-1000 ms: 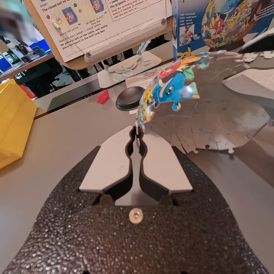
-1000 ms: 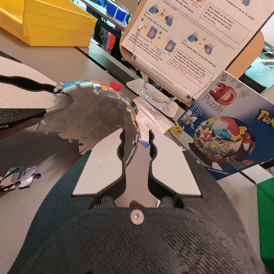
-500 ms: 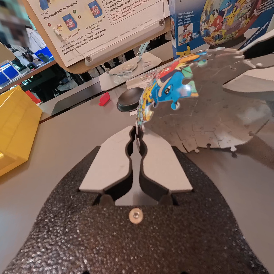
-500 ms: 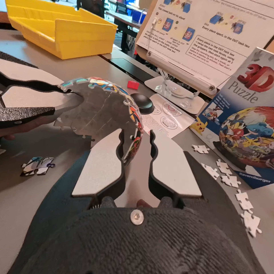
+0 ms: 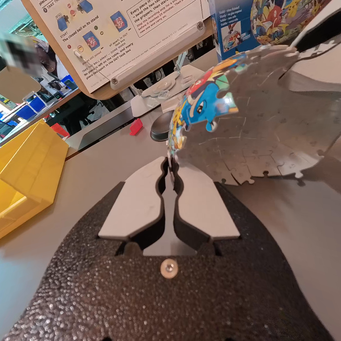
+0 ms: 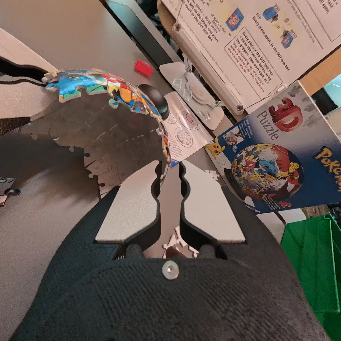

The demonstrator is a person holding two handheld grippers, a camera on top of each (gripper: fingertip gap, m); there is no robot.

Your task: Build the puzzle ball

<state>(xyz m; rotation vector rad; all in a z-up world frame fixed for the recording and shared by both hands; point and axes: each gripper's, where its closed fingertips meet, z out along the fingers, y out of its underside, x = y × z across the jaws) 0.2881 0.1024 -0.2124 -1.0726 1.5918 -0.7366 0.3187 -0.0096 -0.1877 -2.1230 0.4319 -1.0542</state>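
1. Your left gripper (image 5: pixel 170 167) has its fingers clamped on the lower rim of the puzzle ball shell (image 5: pixel 258 140), a half-built curved section with grey inside and printed cartoon colours outside, held clear above the worktop (image 5: pixel 103 177); the pinch sits right at the fingertips.
2. Your right gripper (image 6: pixel 169 166) stands with its fingers apart, straddling the opposite rim of the same shell (image 6: pixel 110 125); the shell's edge lies against the left finger (image 6: pixel 134 199), with a clear gap to the right one.
3. Loose white puzzle pieces (image 6: pixel 177 241) lie on the worktop under the right gripper; a small joined cluster of pieces (image 6: pixel 7 186) rests toward the worktop's left side in the right wrist view.
4. Behind the shell sit a black dome-shaped stand (image 5: pixel 160 127) and a folded instruction leaflet (image 6: pixel 184 132); a small red block (image 5: pixel 136 126) lies near the worktop's far edge.
5. A yellow bin (image 5: pixel 27 169) occupies the left side of the worktop; a green bin (image 6: pixel 313 267) shows at the right.
6. Along the far edge stands the blue puzzle box (image 6: pixel 287 158) beside a tilted instruction board (image 5: pixel 118 36) on a white base (image 6: pixel 191 92).
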